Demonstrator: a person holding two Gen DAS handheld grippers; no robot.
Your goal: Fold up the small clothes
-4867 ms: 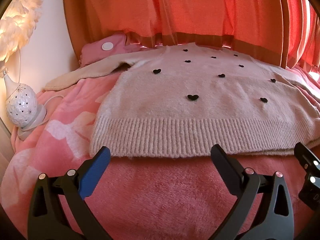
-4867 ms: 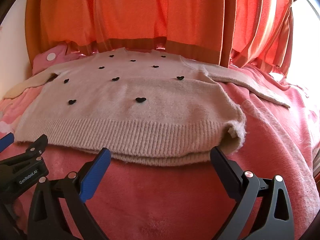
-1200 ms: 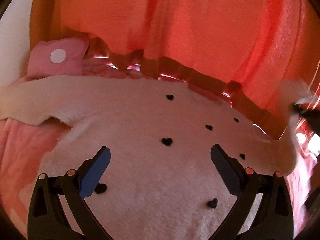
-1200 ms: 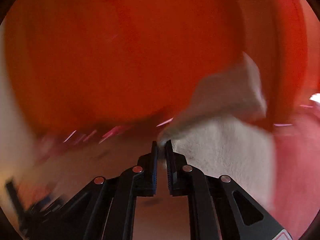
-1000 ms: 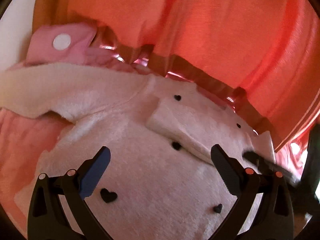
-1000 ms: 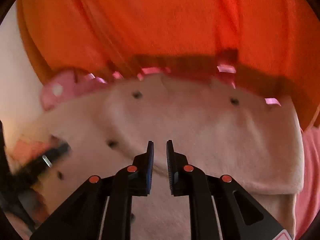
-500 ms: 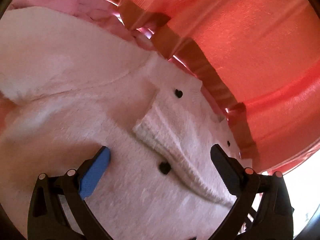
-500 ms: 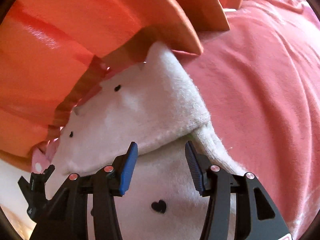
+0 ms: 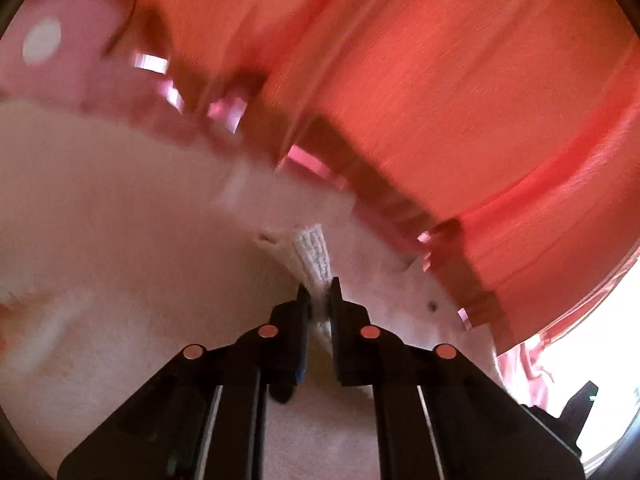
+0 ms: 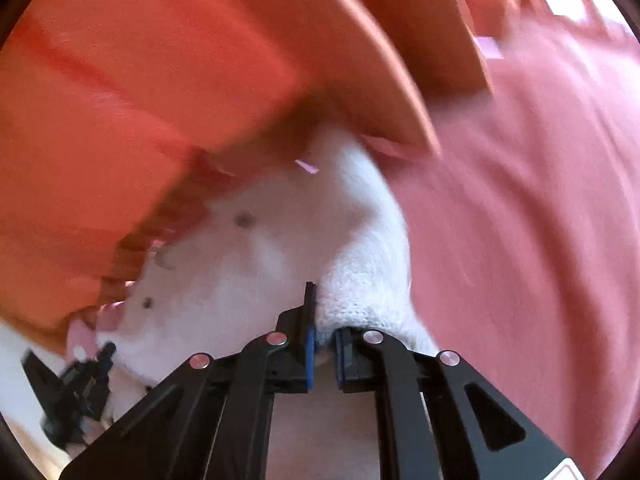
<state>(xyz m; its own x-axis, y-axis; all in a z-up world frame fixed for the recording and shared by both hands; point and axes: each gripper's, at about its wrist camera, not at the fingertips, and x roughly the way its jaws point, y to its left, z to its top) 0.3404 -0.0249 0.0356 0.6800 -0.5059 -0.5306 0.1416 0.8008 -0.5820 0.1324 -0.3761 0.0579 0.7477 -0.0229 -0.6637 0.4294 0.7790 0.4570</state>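
since half a second ago both sets of jaws have gone from standing apart over the sweater to pinching it, and both views have swung and blurred. the cream sweater [image 9: 120,264] lies spread on the bed, filling the lower left half of the left wrist view, with one small dark heart [image 9: 431,305] showing at about 4 o'clock from the jaw tips. the left gripper [image 9: 319,294] has its jaws drawn narrow on a ribbed fold of the sweater [image 9: 314,252] that stands up between the pads and runs on toward 12 o'clock. in the right wrist view the sweater [image 10: 256,264] sits at centre, two blurred hearts on it toward 10 o'clock, and the right gripper [image 10: 325,320] is closing its jaws on a thick rolled edge of the knit [image 10: 360,288], which bulges out just above the pads at 1 o'clock. the left gripper [image 10: 72,392] shows again there, dark and blurred, at 8 o'clock near the sweater's far edge. the pink blanket [image 10: 520,220] covers the bed from 1 to 5 o'clock. orange-red curtains [image 9: 460,92] hang behind the bed across the top of both views, and a pink pillow with a white dot [image 9: 42,42] lies at 10 o'clock in the left view.
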